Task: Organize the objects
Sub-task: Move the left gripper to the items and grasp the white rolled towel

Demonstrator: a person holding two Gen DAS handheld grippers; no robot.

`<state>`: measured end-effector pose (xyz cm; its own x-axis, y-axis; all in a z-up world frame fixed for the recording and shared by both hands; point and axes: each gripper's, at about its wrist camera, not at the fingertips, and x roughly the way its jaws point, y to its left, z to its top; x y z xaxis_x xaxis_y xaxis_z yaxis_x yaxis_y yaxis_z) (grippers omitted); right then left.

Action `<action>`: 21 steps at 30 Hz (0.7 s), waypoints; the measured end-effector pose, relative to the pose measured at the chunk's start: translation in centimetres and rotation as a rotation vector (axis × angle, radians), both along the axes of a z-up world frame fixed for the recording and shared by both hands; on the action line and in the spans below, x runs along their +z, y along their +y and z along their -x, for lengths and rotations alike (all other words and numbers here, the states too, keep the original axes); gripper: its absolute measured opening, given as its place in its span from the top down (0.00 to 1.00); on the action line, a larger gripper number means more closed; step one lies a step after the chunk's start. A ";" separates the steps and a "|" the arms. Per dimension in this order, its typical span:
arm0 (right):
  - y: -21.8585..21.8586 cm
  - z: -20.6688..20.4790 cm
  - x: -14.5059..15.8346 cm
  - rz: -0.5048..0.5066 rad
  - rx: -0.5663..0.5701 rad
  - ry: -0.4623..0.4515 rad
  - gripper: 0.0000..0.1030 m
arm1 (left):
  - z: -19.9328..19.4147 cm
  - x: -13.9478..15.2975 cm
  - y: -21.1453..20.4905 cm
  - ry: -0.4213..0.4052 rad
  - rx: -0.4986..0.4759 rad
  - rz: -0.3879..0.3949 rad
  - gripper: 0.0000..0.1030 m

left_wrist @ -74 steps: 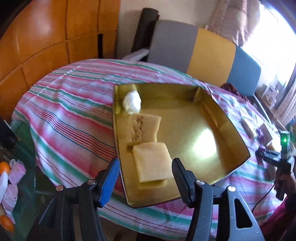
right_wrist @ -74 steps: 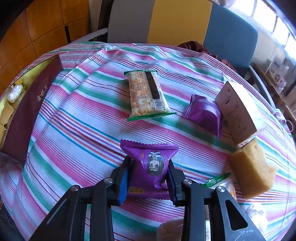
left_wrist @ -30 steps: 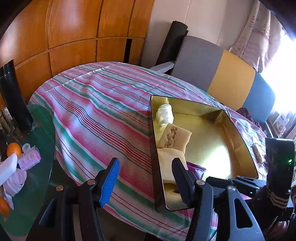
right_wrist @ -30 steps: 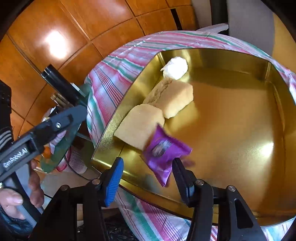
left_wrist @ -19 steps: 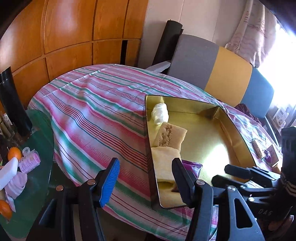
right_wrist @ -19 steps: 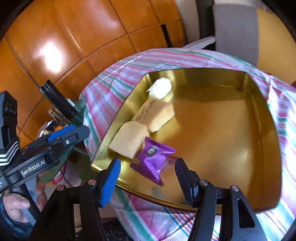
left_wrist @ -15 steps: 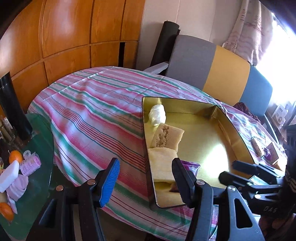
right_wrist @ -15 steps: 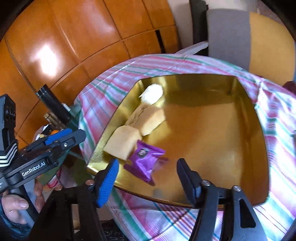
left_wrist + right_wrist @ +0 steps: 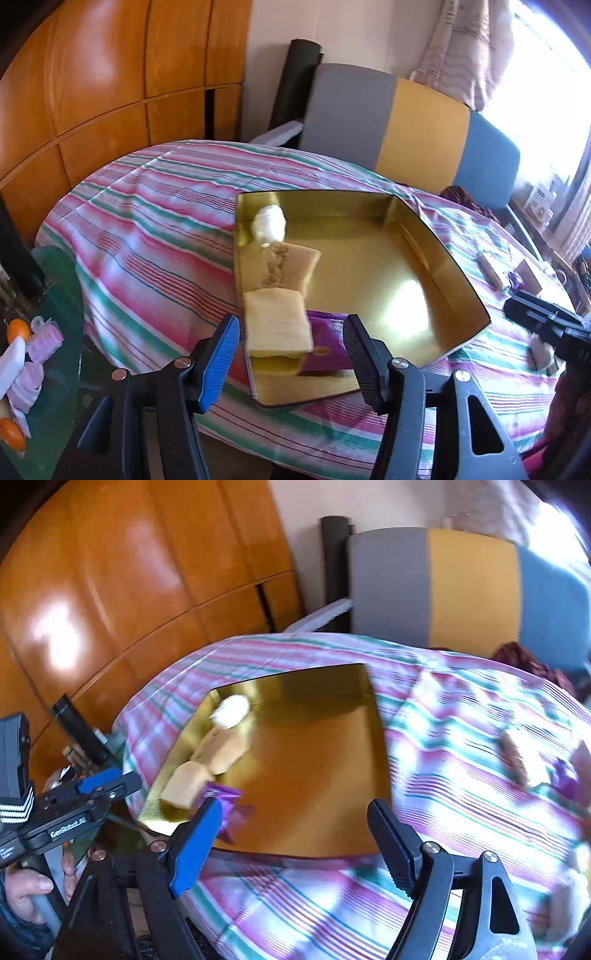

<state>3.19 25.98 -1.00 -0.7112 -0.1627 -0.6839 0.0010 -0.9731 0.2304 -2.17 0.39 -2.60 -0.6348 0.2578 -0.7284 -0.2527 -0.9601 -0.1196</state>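
A gold tray [image 9: 454,266] lies on the striped tablecloth [image 9: 155,236]. In it are a white wrapped ball [image 9: 269,220], two yellow sponge cakes [image 9: 277,328] and a purple snack packet [image 9: 325,347] next to the nearer cake. My left gripper [image 9: 291,354] is open and empty, above the tray's near corner. My right gripper [image 9: 295,834] is open and empty, over the tray's [image 9: 380,760] near edge; the purple packet [image 9: 231,808] lies by its left finger. The right wrist view is blurred.
More snacks [image 9: 491,269] lie on the cloth right of the tray, also in the right wrist view [image 9: 517,760]. A grey, yellow and blue chair [image 9: 406,129] stands behind the table. A glass side table with oranges [image 9: 16,328] is at the left.
The right gripper carried the purple packet to the tray, let it go beside the near cake, and has pulled back and swung right. The left gripper shifted slightly.
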 end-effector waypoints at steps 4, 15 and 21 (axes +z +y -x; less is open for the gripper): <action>4.9 -2.6 0.3 -0.005 -0.128 0.002 0.21 | -0.3 0.2 1.8 0.004 -0.058 0.004 0.43; 19.8 -13.5 2.3 -0.002 -0.606 0.031 0.17 | -1.2 1.0 9.7 0.026 -0.285 0.030 0.43; 26.1 -20.4 2.1 0.107 -0.922 0.150 0.16 | -2.8 0.8 15.7 0.011 -0.464 0.019 0.43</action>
<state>23.56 52.05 1.06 -0.6701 0.4520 -0.5887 -0.7226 -0.5786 0.3782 0.59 16.04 -1.83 -0.4636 0.5028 -0.7295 -0.6573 -0.7473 -0.0974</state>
